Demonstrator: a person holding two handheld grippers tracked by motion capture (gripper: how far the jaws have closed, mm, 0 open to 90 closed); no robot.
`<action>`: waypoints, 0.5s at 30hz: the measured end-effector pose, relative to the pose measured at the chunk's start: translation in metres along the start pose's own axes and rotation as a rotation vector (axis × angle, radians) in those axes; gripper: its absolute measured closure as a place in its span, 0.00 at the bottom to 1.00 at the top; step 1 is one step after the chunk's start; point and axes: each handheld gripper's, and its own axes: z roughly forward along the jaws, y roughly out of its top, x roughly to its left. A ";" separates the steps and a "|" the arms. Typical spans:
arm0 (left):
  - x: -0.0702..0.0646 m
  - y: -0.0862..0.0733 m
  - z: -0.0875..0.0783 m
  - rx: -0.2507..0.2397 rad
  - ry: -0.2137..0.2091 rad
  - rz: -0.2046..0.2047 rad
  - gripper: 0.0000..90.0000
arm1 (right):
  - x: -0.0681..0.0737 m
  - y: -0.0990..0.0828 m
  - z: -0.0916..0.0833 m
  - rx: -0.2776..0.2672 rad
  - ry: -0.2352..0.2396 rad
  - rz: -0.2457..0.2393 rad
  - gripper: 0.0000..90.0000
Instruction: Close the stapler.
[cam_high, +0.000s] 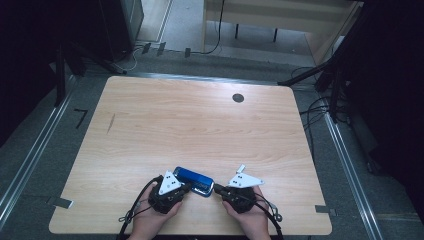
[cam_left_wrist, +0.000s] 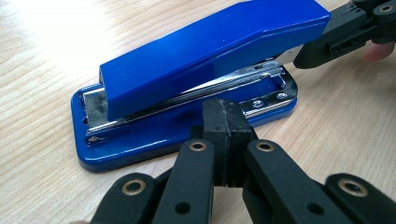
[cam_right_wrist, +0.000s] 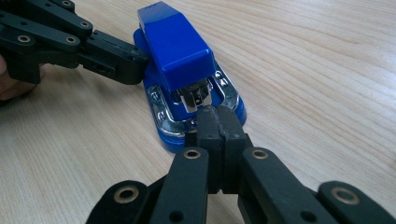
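Observation:
A blue stapler (cam_high: 194, 180) lies flat on the wooden table (cam_high: 200, 125) near its front edge. My left gripper (cam_high: 186, 188) is shut with nothing between its jaws, and its tips rest against the long side of the stapler's base (cam_left_wrist: 140, 140). My right gripper (cam_high: 216, 189) is also shut and empty, its tips at the stapler's metal front end (cam_right_wrist: 196, 100). In the left gripper view my own tips (cam_left_wrist: 227, 114) meet below the stapler (cam_left_wrist: 210, 51), with the right gripper (cam_left_wrist: 308, 56) at the top right. In the right gripper view my tips (cam_right_wrist: 218, 119) touch the base, and the left gripper (cam_right_wrist: 133, 63) presses in from the left.
A dark round hole (cam_high: 238, 98) sits near the table's far edge, and a thin dark mark (cam_high: 110, 123) lies at the left. Cables and stand legs (cam_high: 320, 110) crowd the floor to the right. A light desk (cam_high: 280, 15) stands behind.

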 end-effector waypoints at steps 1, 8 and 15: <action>0.000 0.000 0.000 0.000 -0.002 -0.003 1.00 | 0.000 0.000 0.000 0.001 0.001 0.000 1.00; -0.003 0.001 0.001 0.002 0.006 0.023 1.00 | 0.002 0.001 -0.002 0.000 -0.002 -0.012 1.00; -0.004 0.000 0.001 0.004 0.014 0.023 1.00 | 0.005 -0.003 0.002 0.028 0.004 -0.029 1.00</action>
